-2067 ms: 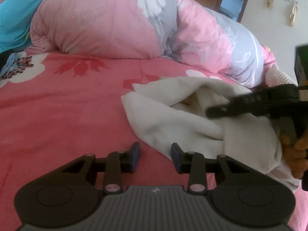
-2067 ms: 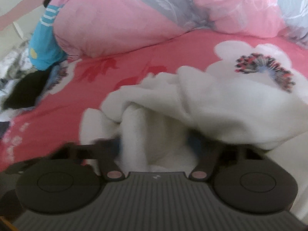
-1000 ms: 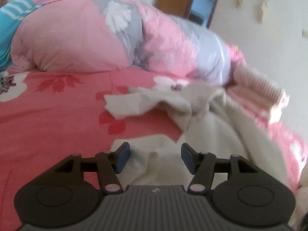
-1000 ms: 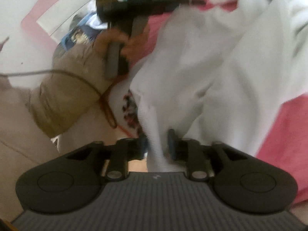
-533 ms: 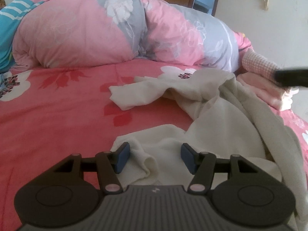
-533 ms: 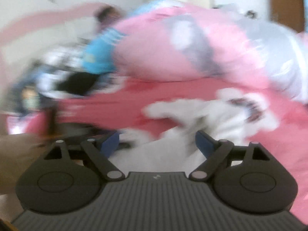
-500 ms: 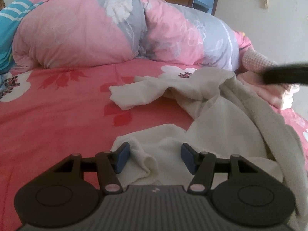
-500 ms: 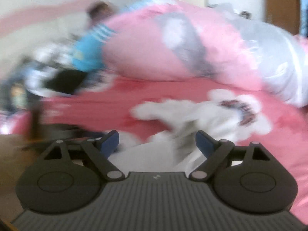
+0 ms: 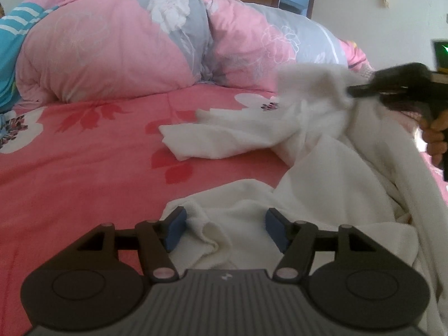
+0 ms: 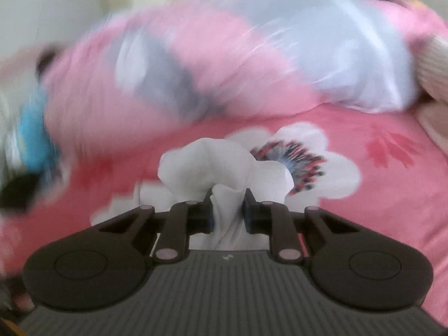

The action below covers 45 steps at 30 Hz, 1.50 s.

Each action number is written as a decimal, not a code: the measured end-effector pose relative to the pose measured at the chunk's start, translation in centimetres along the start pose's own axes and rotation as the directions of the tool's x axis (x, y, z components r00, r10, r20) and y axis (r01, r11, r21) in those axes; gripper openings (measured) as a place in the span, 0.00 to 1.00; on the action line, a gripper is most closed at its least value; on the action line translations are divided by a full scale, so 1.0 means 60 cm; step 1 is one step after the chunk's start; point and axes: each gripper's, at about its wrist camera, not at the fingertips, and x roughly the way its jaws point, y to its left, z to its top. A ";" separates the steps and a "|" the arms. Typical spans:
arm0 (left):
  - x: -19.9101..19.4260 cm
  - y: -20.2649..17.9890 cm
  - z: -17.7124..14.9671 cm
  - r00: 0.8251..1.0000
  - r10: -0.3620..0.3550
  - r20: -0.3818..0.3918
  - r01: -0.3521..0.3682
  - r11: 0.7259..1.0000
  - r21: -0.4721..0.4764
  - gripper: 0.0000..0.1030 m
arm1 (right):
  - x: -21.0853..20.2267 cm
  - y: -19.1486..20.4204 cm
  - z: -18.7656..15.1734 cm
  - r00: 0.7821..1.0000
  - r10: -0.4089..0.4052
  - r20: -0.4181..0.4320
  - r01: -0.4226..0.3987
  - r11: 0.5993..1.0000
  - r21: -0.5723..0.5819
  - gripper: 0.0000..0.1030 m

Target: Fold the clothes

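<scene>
White fleece, a soft crumpled garment, is spread loosely over a pink flowered bed, with one sleeve trailing toward the middle of the bed and the bulk lying to the right. Behind it a pink and grey quilt is heaped.

The right tool is seen clamped on a bunched fold of the garment, the cloth puffing out above the pads; its jaws have just been closing, with the fabric caught between them. In the left wrist view this tool is seen raised at the right, a corner of the garment lifted with it, and the hand gripping its handle is partly visible.

The left tool is held with its jaws apart, low over the near hem. A ridge of cloth lies between the pads, but it is not pressed by them.

The step in hand appears to be spreading the garment flat before any fold is made. For the next move, the left tool would probably need to be closed on the near hem so the cloth can be stretched between both tools and laid smooth.
</scene>
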 end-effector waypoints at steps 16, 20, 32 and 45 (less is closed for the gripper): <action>-0.007 0.026 0.015 0.995 -0.096 0.031 0.100 0.987 -0.125 0.67 | -0.083 -0.279 -0.168 0.980 0.014 0.196 -0.162 0.626 0.763 0.50; 0.010 0.030 0.061 0.981 -0.194 -0.008 0.186 0.952 -0.241 0.68 | -0.085 -0.272 -0.171 0.975 0.112 0.194 -0.221 0.638 0.738 0.56; 0.245 -0.052 0.165 0.874 -0.316 -0.370 0.219 0.934 -0.281 0.69 | -0.089 -0.283 -0.175 0.952 0.231 0.201 -0.303 0.622 0.722 0.63; 0.307 -0.071 0.196 0.934 -0.241 -0.263 0.159 0.941 -0.298 0.12 | -0.070 -0.285 -0.173 0.928 0.327 0.179 -0.350 0.599 0.720 0.63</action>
